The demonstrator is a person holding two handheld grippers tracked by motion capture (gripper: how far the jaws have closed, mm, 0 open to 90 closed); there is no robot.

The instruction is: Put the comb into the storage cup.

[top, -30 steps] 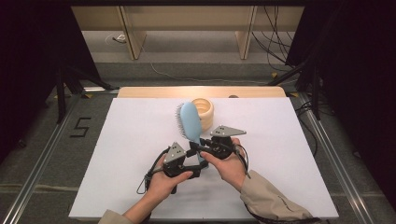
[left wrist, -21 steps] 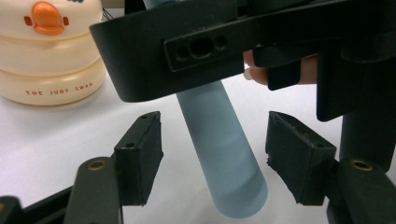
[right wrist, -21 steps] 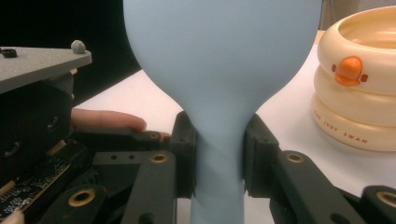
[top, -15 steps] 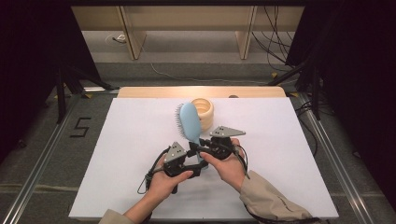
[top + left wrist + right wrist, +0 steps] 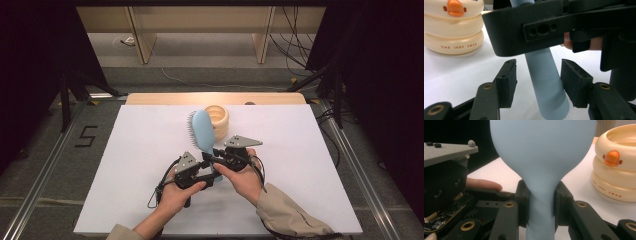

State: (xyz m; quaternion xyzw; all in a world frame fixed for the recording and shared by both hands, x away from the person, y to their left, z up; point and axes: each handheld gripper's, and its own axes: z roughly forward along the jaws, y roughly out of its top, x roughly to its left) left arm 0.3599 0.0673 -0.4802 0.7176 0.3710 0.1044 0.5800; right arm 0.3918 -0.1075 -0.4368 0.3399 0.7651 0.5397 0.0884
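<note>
From my seat, the left gripper (image 5: 209,176) sits at about 7 o'clock of the blue hairbrush (image 5: 203,131), its jaws astride the end of the handle (image 5: 547,82). They have just been closing, yet the pads still stand clear of the handle on both sides, so I count that tool as released. The brush stands above the white table (image 5: 310,165), its long axis running from 6 o'clock up toward 12, head tipped toward the cream duck-faced ring cup (image 5: 220,116) behind it. The right gripper (image 5: 214,158) is clenched on the handle just below the head, from 4 o'clock. I judge the left tool needs only to finish closing.
</note>
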